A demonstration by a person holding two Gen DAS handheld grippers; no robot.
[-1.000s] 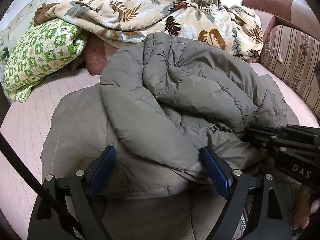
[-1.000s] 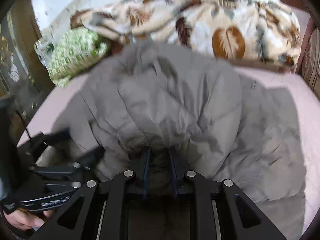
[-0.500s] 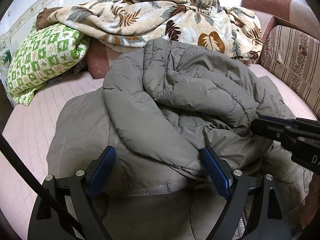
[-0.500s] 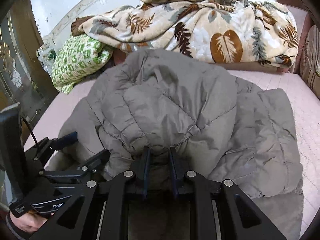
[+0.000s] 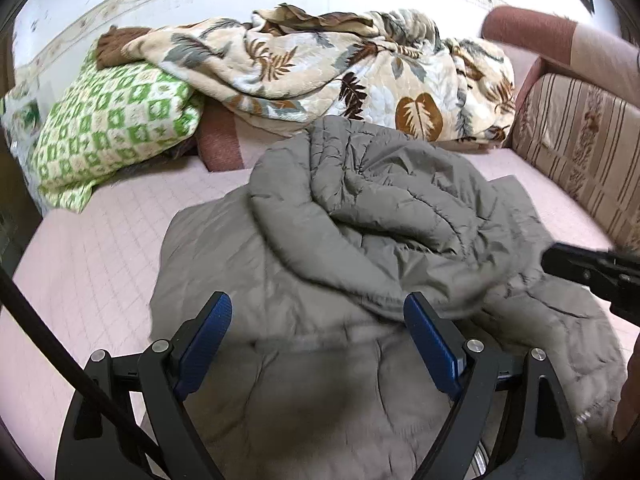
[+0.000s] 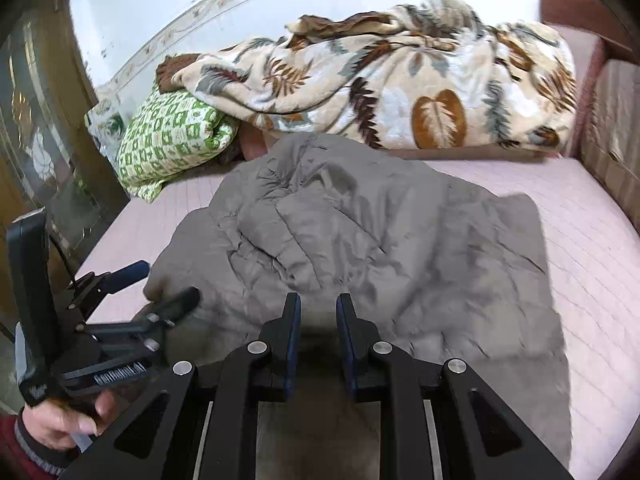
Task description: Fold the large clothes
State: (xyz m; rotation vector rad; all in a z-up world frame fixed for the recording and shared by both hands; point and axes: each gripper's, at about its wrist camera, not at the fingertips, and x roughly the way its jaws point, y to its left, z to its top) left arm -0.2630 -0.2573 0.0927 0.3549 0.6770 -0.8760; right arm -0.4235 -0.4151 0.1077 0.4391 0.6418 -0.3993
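The grey padded jacket (image 6: 360, 240) lies only roughly bunched on the bed (image 6: 592, 248), proper folding undone; left gripper (image 5: 320, 344) gapes, right gripper (image 6: 318, 320) slightly parted, neither gripping.

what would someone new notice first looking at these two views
First, the bulky grey puffer coat, heaped in rumpled folds in the middle of the pink bed. Behind it, along the wall, a leaf-print blanket lies bunched beside a green-and-white patterned pillow. Up close, the left gripper is spread wide over the coat's near edge, while the right gripper has its fingers nearly together.
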